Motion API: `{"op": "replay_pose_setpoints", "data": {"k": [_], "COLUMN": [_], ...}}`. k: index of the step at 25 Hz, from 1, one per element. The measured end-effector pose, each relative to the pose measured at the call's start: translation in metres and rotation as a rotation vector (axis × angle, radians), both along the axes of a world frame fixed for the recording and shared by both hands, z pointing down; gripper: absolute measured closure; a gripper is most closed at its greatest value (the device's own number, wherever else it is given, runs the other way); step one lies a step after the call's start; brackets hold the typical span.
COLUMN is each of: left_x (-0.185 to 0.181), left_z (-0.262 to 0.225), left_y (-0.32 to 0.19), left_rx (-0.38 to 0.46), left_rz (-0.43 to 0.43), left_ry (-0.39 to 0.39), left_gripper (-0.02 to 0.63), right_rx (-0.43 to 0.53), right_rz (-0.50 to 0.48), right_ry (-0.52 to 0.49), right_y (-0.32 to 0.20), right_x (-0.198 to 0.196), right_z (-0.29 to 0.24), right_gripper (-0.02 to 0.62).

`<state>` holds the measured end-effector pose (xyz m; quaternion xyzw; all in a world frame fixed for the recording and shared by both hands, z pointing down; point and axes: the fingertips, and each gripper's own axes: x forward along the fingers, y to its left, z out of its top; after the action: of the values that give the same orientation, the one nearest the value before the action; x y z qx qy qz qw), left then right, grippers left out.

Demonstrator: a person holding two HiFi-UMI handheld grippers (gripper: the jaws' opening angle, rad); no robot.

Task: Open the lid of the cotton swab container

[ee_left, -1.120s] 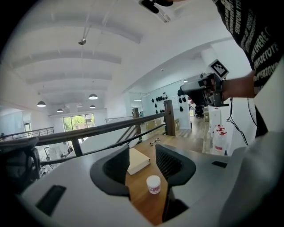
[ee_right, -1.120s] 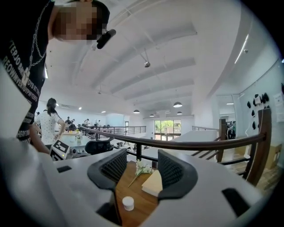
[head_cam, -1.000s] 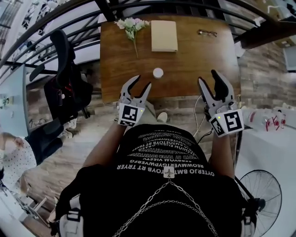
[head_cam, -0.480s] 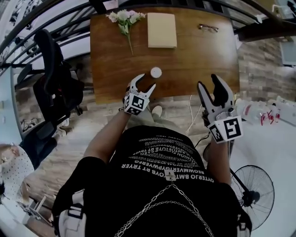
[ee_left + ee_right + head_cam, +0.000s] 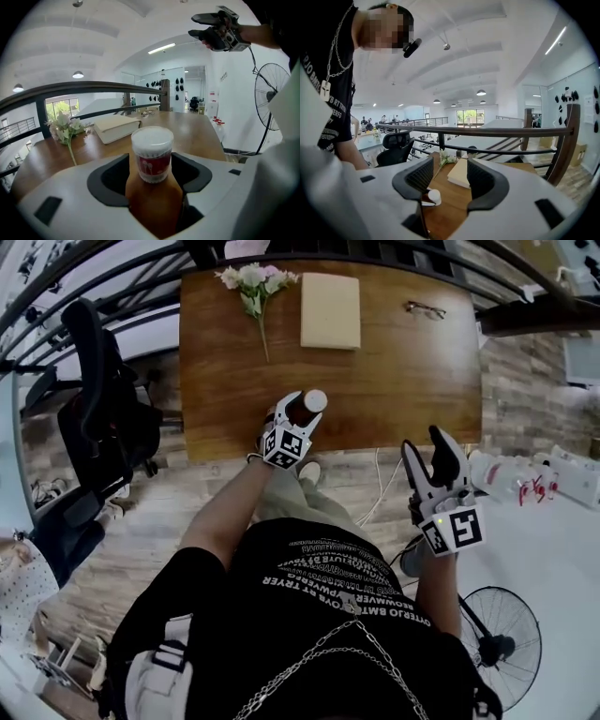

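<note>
The cotton swab container (image 5: 315, 400), a small clear tub with a red label and a white lid, stands upright near the front edge of the wooden table (image 5: 394, 381). My left gripper (image 5: 300, 411) has come up to it. In the left gripper view the container (image 5: 152, 150) stands between the wide jaws of the left gripper (image 5: 153, 163) with a gap on each side. Those jaws have just been opening. My right gripper (image 5: 436, 457) hangs open and empty off the table's front right. In its own view the right gripper (image 5: 445, 180) points at the table, with the container (image 5: 434, 197) small at the lower left.
A cream book (image 5: 330, 310), a bunch of flowers (image 5: 253, 282) and a pair of glasses (image 5: 427, 308) lie at the table's far side, with a railing behind. A black office chair (image 5: 103, 399) stands left. A floor fan (image 5: 497, 643) and bottles (image 5: 525, 486) are on the right.
My left gripper has dropped forward to the table and opened, so the container now stands between its jaws. My right gripper has sunk a little, away from the table edge.
</note>
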<state>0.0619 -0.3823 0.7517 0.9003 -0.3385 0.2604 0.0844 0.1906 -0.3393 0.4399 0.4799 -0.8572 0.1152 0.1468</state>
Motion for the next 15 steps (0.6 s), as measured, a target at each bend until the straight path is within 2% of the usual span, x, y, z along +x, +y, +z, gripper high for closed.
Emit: {"op": "replay_pose_setpoints", "data": {"k": [4, 9, 15], "left_x": [0.01, 0.02, 0.008], "left_z": [0.002, 0.01, 0.007], "left_y": [-0.007, -0.013, -0.008], "left_rx": [0.001, -0.027, -0.05], "left_rz": [-0.005, 0.003, -0.03], "left_ry": [0.004, -0.035, -0.049], "left_gripper": [0.321, 0.322, 0.328], "right_rx": [-0.014, -0.029, -0.006], "right_rz": [0.006, -0.002, -0.021], "right_ry": [0.004, -0.003, -0.023], "right_y": [0.006, 0.016, 0.025], "right_x": [0.006, 0.007, 0.006], "right_z": [0.004, 0.009, 0.0], "right_gripper": [0.385, 0.386, 0.387]}}
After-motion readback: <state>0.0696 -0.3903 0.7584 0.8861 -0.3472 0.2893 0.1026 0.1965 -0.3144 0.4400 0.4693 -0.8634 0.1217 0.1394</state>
